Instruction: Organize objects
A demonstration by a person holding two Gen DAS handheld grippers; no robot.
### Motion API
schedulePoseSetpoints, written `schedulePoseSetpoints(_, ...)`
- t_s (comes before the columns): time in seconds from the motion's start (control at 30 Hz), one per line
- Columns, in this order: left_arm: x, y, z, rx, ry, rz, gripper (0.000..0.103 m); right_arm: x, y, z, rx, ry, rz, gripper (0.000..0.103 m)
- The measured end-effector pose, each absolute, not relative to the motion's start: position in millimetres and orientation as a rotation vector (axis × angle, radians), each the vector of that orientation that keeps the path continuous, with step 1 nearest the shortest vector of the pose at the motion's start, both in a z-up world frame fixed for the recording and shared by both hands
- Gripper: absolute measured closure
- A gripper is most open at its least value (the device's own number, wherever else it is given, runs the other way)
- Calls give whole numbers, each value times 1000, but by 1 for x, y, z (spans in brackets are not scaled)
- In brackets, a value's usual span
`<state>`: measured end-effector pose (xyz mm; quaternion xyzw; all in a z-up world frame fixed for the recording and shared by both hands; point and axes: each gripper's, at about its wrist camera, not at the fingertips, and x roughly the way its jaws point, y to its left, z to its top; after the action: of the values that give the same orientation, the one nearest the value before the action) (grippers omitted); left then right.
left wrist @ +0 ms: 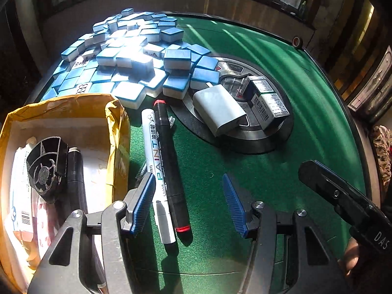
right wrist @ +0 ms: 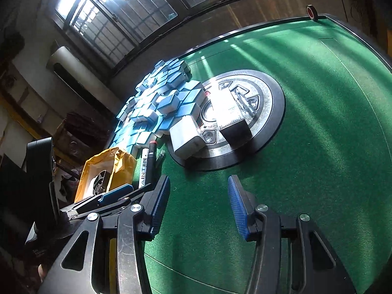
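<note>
Overhead, barred windows [right wrist: 117,17]; sunlit green felt table [left wrist: 281,147].

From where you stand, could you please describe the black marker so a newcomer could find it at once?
On the green table, find the yellow-edged box at the left. Two pens lie side by side just right of it. The black marker is the right one, dark-bodied with red bands at both ends, unlike the white paint marker beside it.

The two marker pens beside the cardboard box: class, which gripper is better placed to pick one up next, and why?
Probably the left gripper: its open fingers already straddle the black marker, beside the white paint marker and the cardboard box. The right gripper hangs open over bare felt.
</note>
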<state>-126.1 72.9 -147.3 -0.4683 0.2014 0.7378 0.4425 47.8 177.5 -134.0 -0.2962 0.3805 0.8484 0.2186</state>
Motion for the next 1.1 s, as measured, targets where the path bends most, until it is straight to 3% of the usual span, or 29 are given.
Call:
schedulePoseSetpoints(0.47, -143, 59, -143, -1152, 486, 1884, 47, 46, 177, -138, -825, 1025, 2339, 59)
schedulePoseSetpoints(0.53, -141, 59, -143, -1154, 490, 1859, 51, 45, 177, -138, -828, 1029, 2340, 59)
schedulePoseSetpoints(0.63, -126, 63, -147, -1133, 556, 1821, 66, 44, 177, -139, -831, 1030, 2343, 59)
schedulePoseSetpoints(1.1, -124, 78, -160, -1176, 535, 1784, 69, 40, 172, -139, -851, 1015, 2357, 59)
